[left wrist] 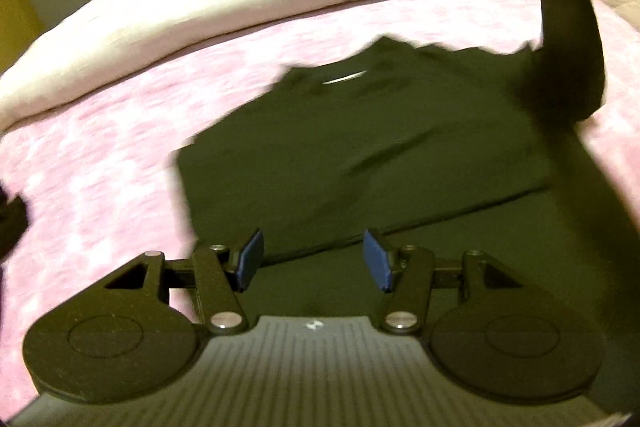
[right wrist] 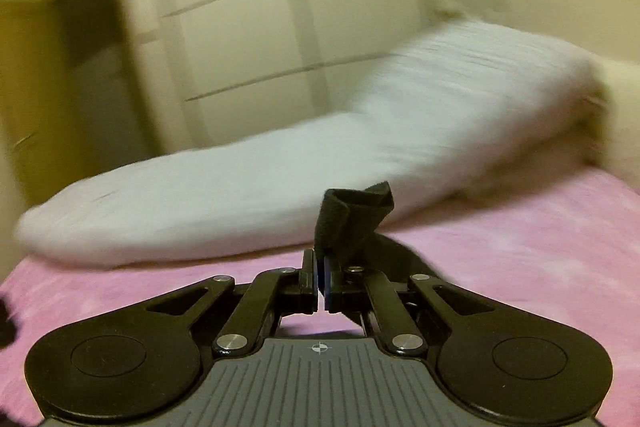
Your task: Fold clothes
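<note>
**No readable text in either view**

No words, brands or numbers can be made out. The only marks are small symbols: a white emblem on the ribbed grey body of the left gripper, lower centre of the left wrist view, too blurred to identify, and a white crosshair-in-circle sign at the same spot on the right gripper. A pale strip at the dark shirt's collar shows no legible print.
</note>
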